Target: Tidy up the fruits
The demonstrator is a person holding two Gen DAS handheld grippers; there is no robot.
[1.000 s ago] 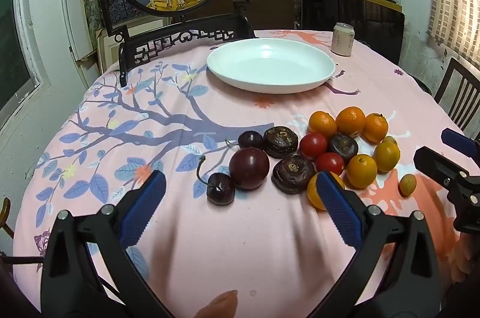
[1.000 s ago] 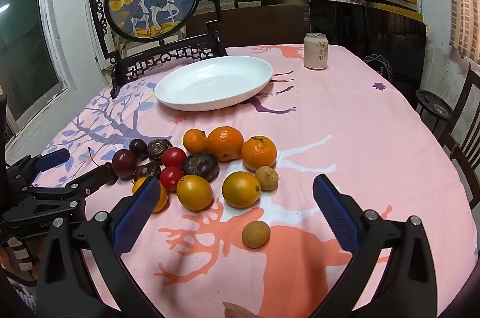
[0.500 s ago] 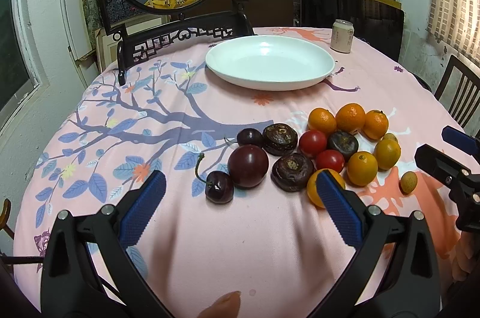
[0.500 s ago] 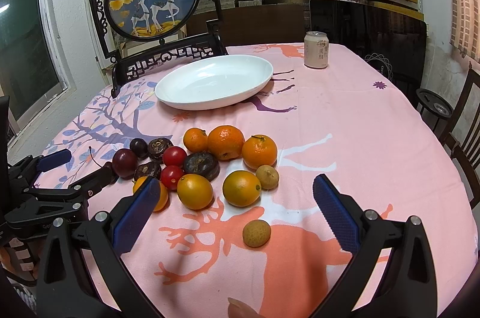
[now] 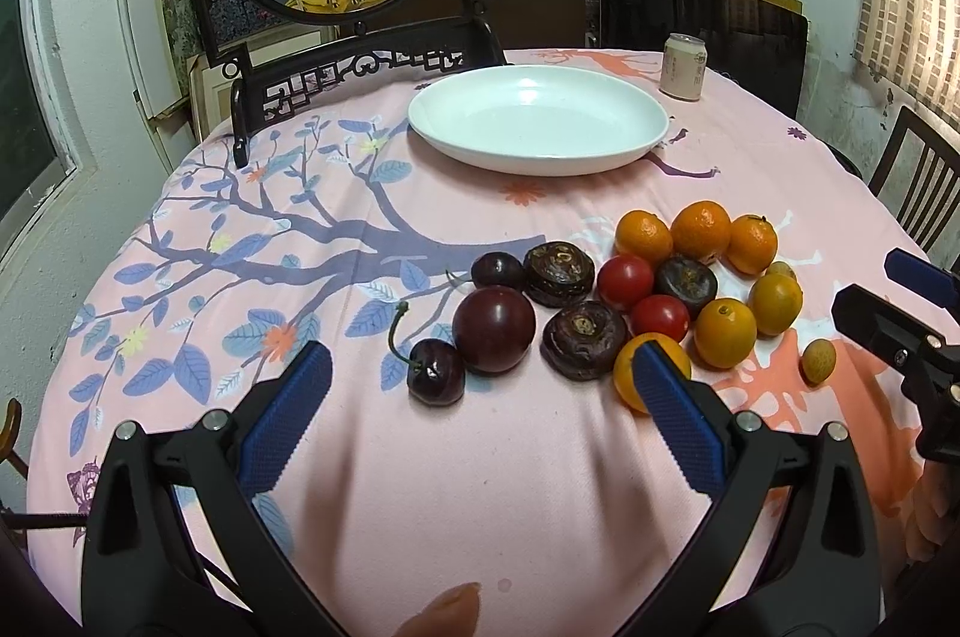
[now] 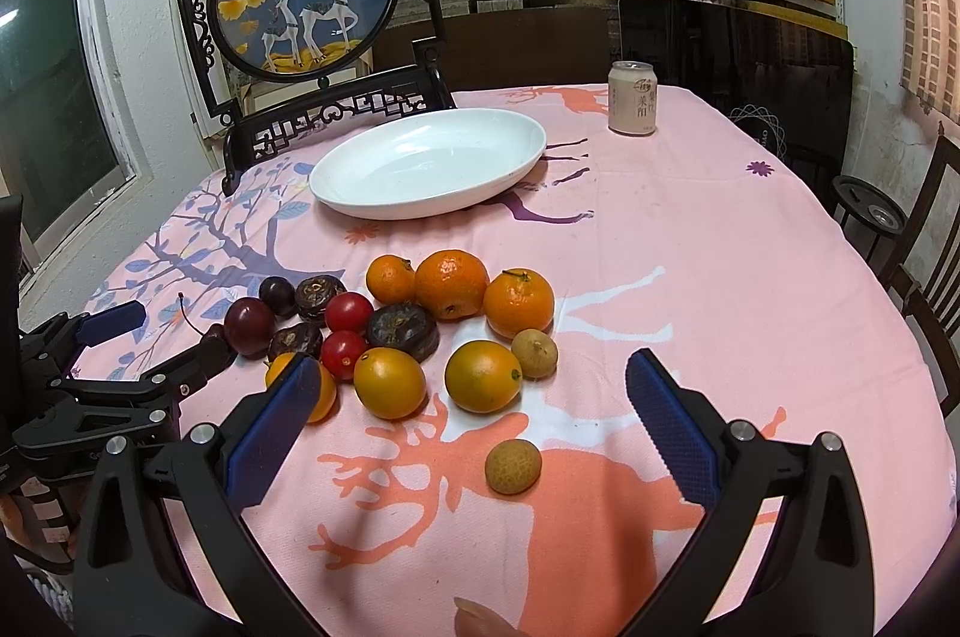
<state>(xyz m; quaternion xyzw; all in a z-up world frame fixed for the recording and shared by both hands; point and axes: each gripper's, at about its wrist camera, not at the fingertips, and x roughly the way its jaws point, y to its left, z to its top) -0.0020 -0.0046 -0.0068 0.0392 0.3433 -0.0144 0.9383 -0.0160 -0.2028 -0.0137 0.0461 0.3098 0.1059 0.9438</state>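
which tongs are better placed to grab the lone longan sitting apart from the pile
Right. The lone longan lies between the open right tongs; the left tongs face the cherry.

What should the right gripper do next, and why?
Probably ease the right gripper forward and down over the lone longan: it lies apart from the pile, just ahead between the open fingers, and the white plate holds nothing yet.

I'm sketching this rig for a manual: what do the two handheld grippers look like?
Both match: the left gripper and right gripper have black angular plastic arms with silver screws, ending in blue textured pads on the jaws. No markings or sleeves are clearly visible.
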